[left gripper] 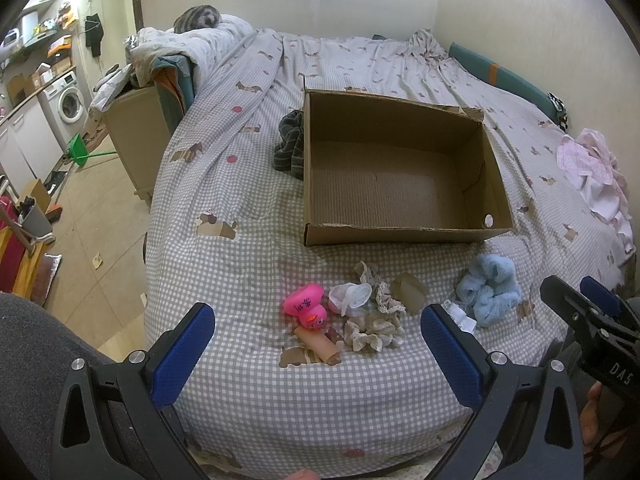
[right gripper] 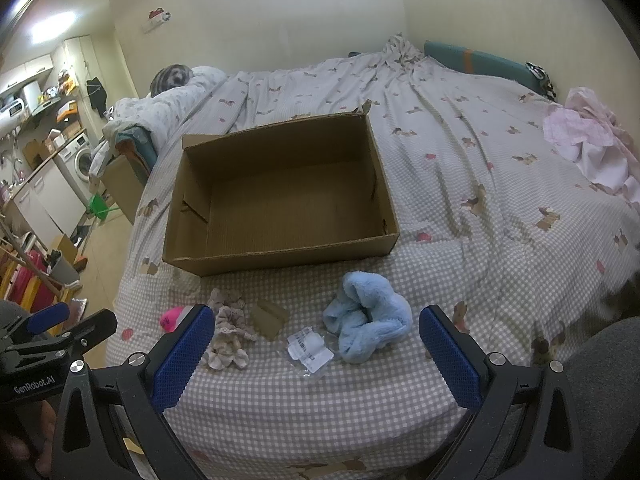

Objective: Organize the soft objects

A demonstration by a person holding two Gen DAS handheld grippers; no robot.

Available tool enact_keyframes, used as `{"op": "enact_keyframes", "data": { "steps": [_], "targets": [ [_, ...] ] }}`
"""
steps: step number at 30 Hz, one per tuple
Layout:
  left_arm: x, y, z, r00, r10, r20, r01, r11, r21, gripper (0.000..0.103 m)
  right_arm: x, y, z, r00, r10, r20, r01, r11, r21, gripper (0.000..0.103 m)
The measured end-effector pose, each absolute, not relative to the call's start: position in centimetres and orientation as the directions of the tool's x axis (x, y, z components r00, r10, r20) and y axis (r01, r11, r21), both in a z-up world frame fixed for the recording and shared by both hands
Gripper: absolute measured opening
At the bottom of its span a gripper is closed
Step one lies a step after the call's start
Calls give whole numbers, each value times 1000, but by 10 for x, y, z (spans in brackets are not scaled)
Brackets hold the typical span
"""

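Note:
An open, empty cardboard box [left gripper: 400, 236] [right gripper: 280, 258] sits on the checked bed. In front of it lie a pink rubber duck [left gripper: 306, 304] [right gripper: 172, 318], a tan tube [left gripper: 320, 346], lacy beige scrunchies [left gripper: 374, 330] [right gripper: 228, 344], a white-blue cloth [left gripper: 350, 298], a cardboard scrap [left gripper: 408, 290] [right gripper: 270, 318], a plastic packet [right gripper: 310, 350] [left gripper: 460, 316] and a fluffy blue cloth [left gripper: 490, 290] [right gripper: 366, 320]. My left gripper [left gripper: 318, 344] hangs open just short of the duck and scrunchies. My right gripper [right gripper: 316, 344] is open before the packet and blue cloth. Both hold nothing.
A dark striped garment [left gripper: 290, 146] lies left of the box. Pink clothes [left gripper: 596, 172] [right gripper: 588, 140] are piled at the bed's right side. A folded quilt [left gripper: 192, 46] lies at the far left corner. The floor left of the bed holds a box, a washing machine [left gripper: 70, 98] and clutter.

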State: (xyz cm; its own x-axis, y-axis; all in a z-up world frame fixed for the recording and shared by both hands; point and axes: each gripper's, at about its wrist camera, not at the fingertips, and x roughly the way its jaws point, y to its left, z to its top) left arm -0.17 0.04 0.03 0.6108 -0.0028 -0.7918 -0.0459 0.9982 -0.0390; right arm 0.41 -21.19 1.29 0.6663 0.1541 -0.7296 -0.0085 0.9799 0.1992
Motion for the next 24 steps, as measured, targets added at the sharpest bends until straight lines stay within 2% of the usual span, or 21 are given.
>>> {"op": "enact_keyframes", "data": {
  "steps": [17,24],
  "targets": [
    [31,12,24,573,35,-819,-92,996,-21,103,40,-240,30,588,217,-779,22,959,284,103],
    [68,19,22,515,58,-855,-99,995,8,103,78,-269,18,481,220,-849,105,946,305,103]
  ]
}}
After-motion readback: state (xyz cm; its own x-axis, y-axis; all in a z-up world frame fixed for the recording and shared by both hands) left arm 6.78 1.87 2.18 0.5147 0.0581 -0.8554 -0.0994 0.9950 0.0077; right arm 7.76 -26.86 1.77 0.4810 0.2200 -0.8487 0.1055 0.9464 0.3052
